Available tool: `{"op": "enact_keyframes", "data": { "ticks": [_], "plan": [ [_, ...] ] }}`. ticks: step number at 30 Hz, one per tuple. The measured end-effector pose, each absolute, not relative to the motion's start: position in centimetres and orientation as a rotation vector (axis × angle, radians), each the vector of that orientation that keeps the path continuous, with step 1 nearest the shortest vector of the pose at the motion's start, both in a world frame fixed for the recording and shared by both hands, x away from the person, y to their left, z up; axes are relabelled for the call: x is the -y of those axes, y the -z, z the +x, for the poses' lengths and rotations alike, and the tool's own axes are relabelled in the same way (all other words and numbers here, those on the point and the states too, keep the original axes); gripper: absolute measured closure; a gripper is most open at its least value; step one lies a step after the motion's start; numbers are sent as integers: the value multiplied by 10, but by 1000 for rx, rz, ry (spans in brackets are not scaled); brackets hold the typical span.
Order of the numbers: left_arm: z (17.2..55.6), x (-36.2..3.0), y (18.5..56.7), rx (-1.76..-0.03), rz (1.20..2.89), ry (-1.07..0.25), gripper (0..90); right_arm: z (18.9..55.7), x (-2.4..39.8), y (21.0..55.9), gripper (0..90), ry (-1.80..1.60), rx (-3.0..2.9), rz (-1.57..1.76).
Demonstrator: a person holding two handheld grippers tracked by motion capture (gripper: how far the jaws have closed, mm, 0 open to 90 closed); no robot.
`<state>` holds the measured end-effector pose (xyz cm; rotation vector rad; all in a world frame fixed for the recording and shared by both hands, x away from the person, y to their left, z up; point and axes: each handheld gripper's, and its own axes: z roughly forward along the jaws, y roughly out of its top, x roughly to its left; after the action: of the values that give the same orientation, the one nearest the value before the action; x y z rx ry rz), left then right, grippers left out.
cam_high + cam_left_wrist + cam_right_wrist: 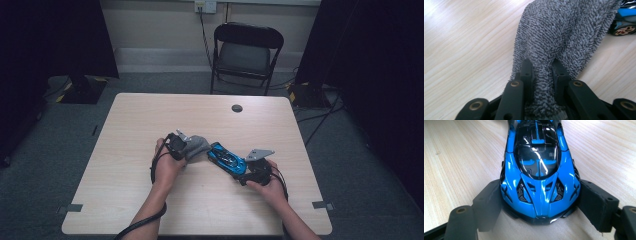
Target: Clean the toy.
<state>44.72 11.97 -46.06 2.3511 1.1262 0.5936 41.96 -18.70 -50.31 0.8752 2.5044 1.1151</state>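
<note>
While left claw (541, 75) pinches grey cloth (564, 32) | right claw (539, 202) grips blue toy car (539, 170) – nose between jaws – on counter (150, 115)

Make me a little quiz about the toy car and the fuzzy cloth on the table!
1. True or false: the left hand-held gripper is pinching the grey cloth.
2. What colour is the toy car that sits between the jaws of the right hand-held gripper?
3. Pick one. In the high view, what stands beyond the far edge of the table? A) a folding chair B) a bicycle C) a fridge

Key
1. True: its jaws are shut on a fold of the cloth.
2. Blue, with black parts.
3. A
</note>
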Motion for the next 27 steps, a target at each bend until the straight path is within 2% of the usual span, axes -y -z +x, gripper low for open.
{"op": "enact_keyframes", "data": {
  "ticks": [17,27],
  "plan": [
    [421,-159,454,-1128,2300,-575,752,418,188,503,224,-1112,-2502,886],
    [413,-165,457,-1102,2288,-550,750,418,197,480,189,-1088,-2543,851]
  ]
}}
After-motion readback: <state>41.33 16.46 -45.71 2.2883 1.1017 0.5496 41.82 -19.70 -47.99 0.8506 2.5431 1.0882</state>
